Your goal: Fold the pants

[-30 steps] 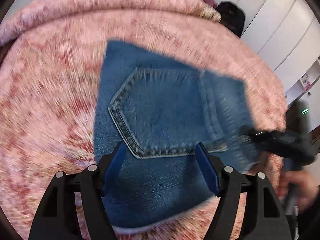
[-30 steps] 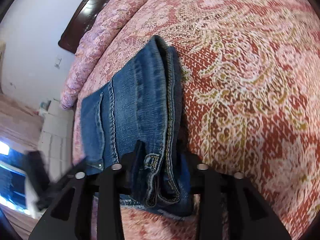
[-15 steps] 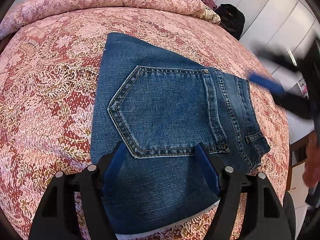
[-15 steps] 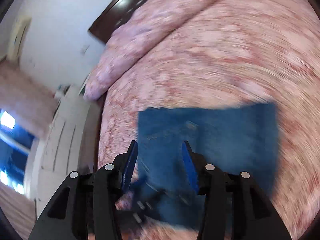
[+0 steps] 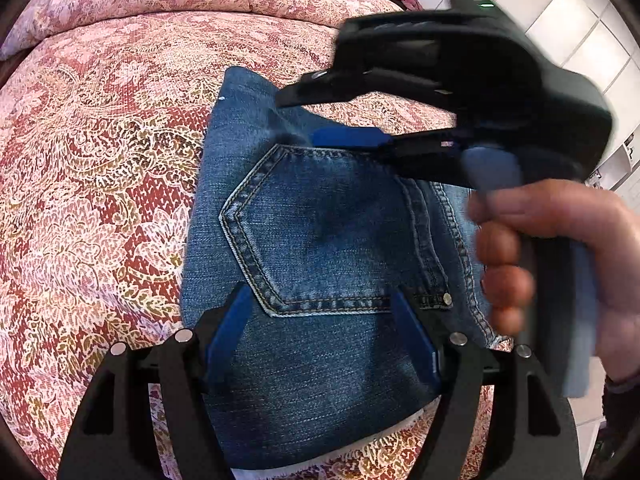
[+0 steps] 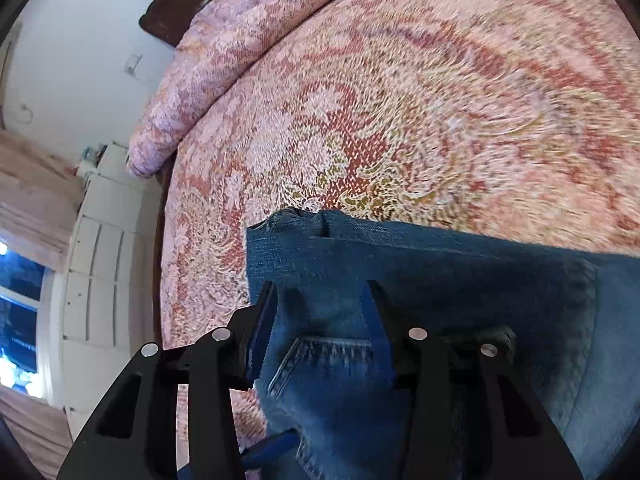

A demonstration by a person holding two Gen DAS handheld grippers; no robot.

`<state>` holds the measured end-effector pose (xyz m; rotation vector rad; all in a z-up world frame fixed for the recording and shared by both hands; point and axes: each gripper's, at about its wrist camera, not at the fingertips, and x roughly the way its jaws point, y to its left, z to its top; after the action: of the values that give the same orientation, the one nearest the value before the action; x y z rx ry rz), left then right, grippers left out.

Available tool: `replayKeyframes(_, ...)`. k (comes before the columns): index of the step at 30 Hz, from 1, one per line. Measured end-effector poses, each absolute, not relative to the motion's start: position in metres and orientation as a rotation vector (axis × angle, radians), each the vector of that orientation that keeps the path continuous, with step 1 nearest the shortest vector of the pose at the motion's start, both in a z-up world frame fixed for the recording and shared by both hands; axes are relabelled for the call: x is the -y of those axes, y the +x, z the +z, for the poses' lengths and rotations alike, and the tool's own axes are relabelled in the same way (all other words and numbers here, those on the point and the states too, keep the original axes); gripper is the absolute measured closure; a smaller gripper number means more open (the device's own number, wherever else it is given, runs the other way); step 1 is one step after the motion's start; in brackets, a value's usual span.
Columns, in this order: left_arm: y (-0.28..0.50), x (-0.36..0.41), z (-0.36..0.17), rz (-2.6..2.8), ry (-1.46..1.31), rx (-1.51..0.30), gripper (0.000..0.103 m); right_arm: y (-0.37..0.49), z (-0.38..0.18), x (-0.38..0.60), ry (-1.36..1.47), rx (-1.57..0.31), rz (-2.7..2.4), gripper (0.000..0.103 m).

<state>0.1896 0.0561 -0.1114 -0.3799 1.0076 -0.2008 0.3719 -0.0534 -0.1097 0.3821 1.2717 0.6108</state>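
There is one bed (image 5: 100,168), covered by a woven spread in pink and red with gold paisley shapes, and it has one long bolster (image 6: 224,44) of the same cloth at its head. On this spread lies one pair of pants (image 5: 320,240), blue denim jeans, folded into a flat, almost rectangular packet. One back pocket (image 5: 320,232) with pale double stitching faces up, and a small metal rivet (image 5: 447,299) sits at its corner. A thin white edge shows under the near side of the packet.

Two claws are seen. The left claw (image 5: 324,332) is over the near part of the jeans with its blue fingers (image 5: 230,328) wide apart and nothing between them. The right claw (image 6: 320,320), held by a hand (image 5: 568,264), is over the far part of the jeans, blurred; its fingers (image 6: 262,332) are also apart and hold nothing.
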Motion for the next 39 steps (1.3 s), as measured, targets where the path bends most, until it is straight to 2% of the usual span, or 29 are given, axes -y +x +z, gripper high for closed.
replayKeyframes(5, 0.189, -0.061, -0.112, -0.204, -0.387, -1.001, 0.031, 0.322, -0.077, 0.115, 0.448, -1.174, 0.616, 0.059)
replayKeyframes(9, 0.188, -0.062, -0.112, -0.199, -0.376, -1.0, 0.031, 0.287, -0.076, 0.174, 0.517, -1.152, 0.551, 0.059)
replayKeyframes(10, 0.192, -0.06, -0.113, -0.196, -0.373, -1.002, 0.031, 0.28, -0.079, 0.186, 0.524, -1.158, 0.533, 0.056)
replayKeyframes(11, 0.192, -0.06, -0.112, -0.191, -0.37, -1.003, 0.031, 0.274, -0.089, 0.198, 0.515, -1.185, 0.502, 0.047)
replayKeyframes(14, 0.191, -0.056, -0.112, -0.183, -0.353, -1.001, 0.031, 0.27, -0.116, 0.215, 0.565, -1.198, 0.532, 0.046)
replayKeyframes(16, 0.191, -0.051, -0.111, -0.187, -0.333, -1.002, 0.029, 0.269, -0.114, 0.215, 0.583, -1.2, 0.523, 0.045)
replayKeyframes(17, 0.191, -0.049, -0.11, -0.197, -0.325, -1.003, 0.026, 0.268, -0.109, 0.213, 0.574, -1.212, 0.518, 0.035)
replayKeyframes(18, 0.19, -0.048, -0.107, -0.207, -0.317, -1.002, 0.024, 0.264, -0.103, 0.211, 0.556, -1.231, 0.516, 0.032)
replayKeyframes(19, 0.19, -0.046, -0.105, -0.207, -0.319, -1.003, 0.019, 0.259, -0.097, 0.209, 0.529, -1.237, 0.506, 0.024)
replayKeyframes(20, 0.187, -0.046, -0.101, -0.203, -0.333, -1.009, 0.009, 0.253, -0.091, 0.207, 0.502, -1.237, 0.505, 0.017)
replayKeyframes(25, 0.154, -0.056, -0.086, -0.139, -0.362, -0.986, 0.002, 0.203, -0.079, 0.225, 0.411, -1.253, 0.477, 0.014)
replayKeyframes(30, 0.111, -0.052, -0.091, -0.067, -0.355, -0.99, 0.002, 0.159, -0.084, 0.238, 0.322, -1.236, 0.42, 0.014)
replayKeyframes(39, 0.056, -0.019, -0.074, 0.0, -0.044, -0.746, 0.002, 0.109, -0.066, 0.22, 0.023, -0.94, 0.306, 0.014)
